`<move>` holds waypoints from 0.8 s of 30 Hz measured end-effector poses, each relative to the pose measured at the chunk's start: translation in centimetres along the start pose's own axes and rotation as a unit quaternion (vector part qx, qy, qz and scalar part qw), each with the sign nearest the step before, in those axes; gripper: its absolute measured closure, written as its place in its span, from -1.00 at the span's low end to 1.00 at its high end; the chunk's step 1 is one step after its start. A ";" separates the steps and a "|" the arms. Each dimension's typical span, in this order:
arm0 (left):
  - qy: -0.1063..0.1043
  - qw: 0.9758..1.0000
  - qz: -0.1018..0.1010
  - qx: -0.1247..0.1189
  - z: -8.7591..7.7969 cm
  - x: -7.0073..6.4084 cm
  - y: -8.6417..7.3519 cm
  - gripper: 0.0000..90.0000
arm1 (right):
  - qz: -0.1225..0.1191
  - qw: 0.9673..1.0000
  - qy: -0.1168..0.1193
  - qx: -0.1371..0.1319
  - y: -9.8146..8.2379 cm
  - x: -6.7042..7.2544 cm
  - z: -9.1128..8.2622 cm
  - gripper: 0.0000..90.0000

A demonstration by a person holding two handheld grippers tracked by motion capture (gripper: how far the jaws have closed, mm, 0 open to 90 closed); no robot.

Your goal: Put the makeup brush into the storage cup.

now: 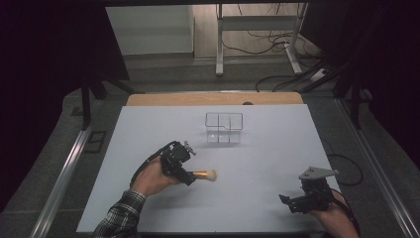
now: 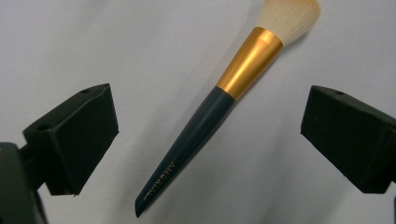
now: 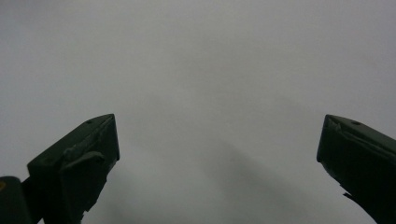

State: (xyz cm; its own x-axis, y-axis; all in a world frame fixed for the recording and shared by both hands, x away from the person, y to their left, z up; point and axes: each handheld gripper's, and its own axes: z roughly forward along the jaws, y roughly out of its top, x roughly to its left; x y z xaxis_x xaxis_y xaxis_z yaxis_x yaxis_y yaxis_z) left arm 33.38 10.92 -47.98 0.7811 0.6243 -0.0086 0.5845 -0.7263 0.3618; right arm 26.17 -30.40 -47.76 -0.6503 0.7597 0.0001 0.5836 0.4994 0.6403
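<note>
1. Near the table's front edge, the right gripper (image 1: pixel 292 203) hovered over the bare white table (image 1: pixel 277 163), jaws spread wide, holding nothing.
2. Left gripper (image 2: pixel 210 135) stood wide open, straddling the makeup brush (image 2: pixel 205 126) without touching it.
3. That brush lay flat on the table, well apart from the clear divided box (image 1: pixel 224 127).

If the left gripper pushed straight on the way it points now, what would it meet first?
Probably the makeup brush with its dark handle and gold ferrule, lying on the white table between the left gripper's open jaws; depth is unclear.
</note>
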 end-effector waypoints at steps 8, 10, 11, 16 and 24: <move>0.000 1.000 0.009 0.006 1.0 -0.2 0.0 -0.82 | 0.000 1.000 0.000 0.001 0.0 0.0 0.0 -1.00; -0.001 1.000 0.012 0.009 1.2 -0.1 0.0 -0.80 | 0.000 1.000 0.000 0.002 0.0 0.0 0.0 -1.00; -0.001 1.000 0.013 0.011 1.4 -0.1 -0.1 -0.79 | -0.001 1.000 0.000 0.002 0.0 0.0 0.0 -1.00; 0.000 1.000 0.019 0.017 2.0 -0.1 -0.3 -0.71 | -0.001 1.000 0.000 0.003 0.0 0.0 0.1 -1.00; 0.001 0.999 0.030 0.020 2.5 0.0 -0.6 -0.43 | -0.002 1.000 0.001 0.004 -0.1 0.0 0.1 -1.00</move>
State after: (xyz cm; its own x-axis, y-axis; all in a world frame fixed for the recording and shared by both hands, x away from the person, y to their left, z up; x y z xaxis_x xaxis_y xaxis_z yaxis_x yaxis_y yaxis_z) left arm 33.61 10.62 -50.51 0.8145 0.5800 0.0144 0.5450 -0.7733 0.3241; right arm 26.16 -30.36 -47.87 -0.6539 0.7566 -0.0013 0.5845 0.5062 0.6341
